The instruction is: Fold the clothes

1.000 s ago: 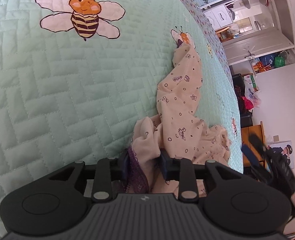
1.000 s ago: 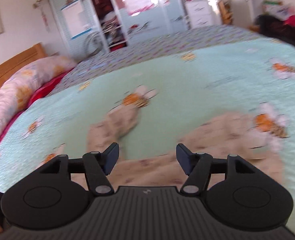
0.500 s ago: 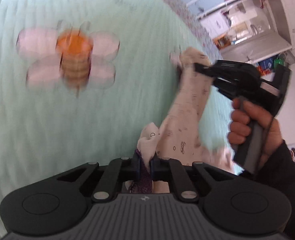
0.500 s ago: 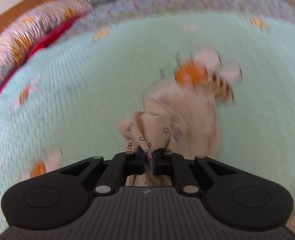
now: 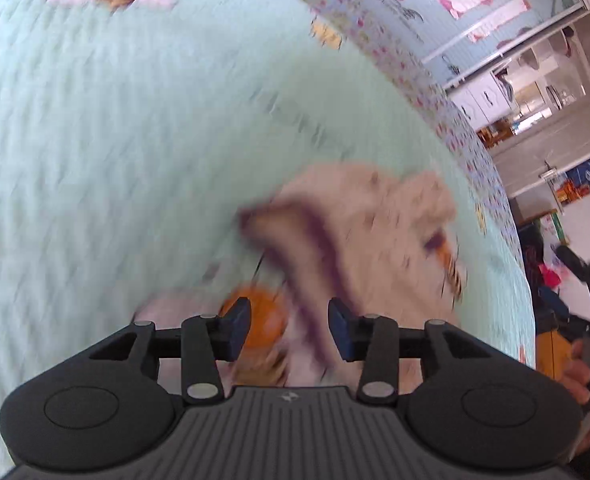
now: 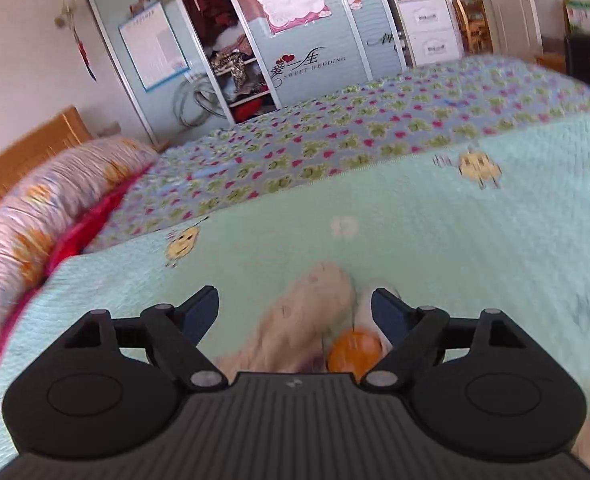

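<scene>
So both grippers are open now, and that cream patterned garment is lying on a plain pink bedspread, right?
Nearly. Both the left gripper and the right gripper are open, and the cream garment does lie on the bed. But the bedspread is mint green with bee pictures on it, not plain pink. The left wrist view shows it clearly.

Mint quilted bedspread (image 6: 475,248) (bee prints), wooden headboard (image 6: 19,156), sliding wardrobe doors (image 6: 303,28), white drawers (image 6: 431,32), daylit walls

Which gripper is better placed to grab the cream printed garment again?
Left, probably. The left gripper is open with the cream printed garment just ahead; the right gripper, also open, sees only one end.
</scene>
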The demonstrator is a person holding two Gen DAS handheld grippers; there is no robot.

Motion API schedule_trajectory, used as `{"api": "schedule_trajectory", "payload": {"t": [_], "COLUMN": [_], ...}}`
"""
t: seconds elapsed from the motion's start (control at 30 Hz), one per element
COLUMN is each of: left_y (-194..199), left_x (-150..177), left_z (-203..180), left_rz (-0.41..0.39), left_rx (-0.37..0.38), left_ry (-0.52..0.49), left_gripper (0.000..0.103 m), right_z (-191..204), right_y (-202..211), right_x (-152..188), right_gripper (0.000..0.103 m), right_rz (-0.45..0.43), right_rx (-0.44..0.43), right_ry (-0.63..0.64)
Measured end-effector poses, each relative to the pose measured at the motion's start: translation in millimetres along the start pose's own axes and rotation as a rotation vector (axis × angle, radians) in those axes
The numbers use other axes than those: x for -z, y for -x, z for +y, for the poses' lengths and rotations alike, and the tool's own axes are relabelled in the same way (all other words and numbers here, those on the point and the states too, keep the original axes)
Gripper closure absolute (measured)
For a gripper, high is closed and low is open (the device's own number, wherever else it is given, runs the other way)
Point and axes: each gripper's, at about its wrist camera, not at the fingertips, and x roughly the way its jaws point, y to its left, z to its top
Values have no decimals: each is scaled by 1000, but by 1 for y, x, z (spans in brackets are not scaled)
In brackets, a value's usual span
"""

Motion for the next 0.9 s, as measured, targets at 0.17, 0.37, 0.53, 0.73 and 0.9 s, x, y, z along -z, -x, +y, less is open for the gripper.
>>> {"api": "schedule_trajectory", "payload": {"t": [0.17, 0.37, 0.53, 0.73, 0.9], "left_y": [37, 33, 10, 27, 138], "left_x": [92, 120, 116, 122, 141], "left_z": [19, 2, -14, -11, 17], "left_rz": [57, 75, 71, 17, -164], "left_rx": [79, 102, 84, 67, 69], "left_ry": [-4, 79, 141, 170, 158], "left_gripper": [56, 51, 61, 102, 102], "right_z": [-67, -70, -66, -59, -68], "right_y": [117, 215, 227, 226, 239], "right_x": [88, 188, 228, 226, 227], "right_gripper": [18, 18, 18, 18, 18], "right_rz": [-16, 28, 88, 82, 42], "right_rx": [-113, -117, -77, -66, -42], "right_ry": [-146, -212, -257, -233, -220]}}
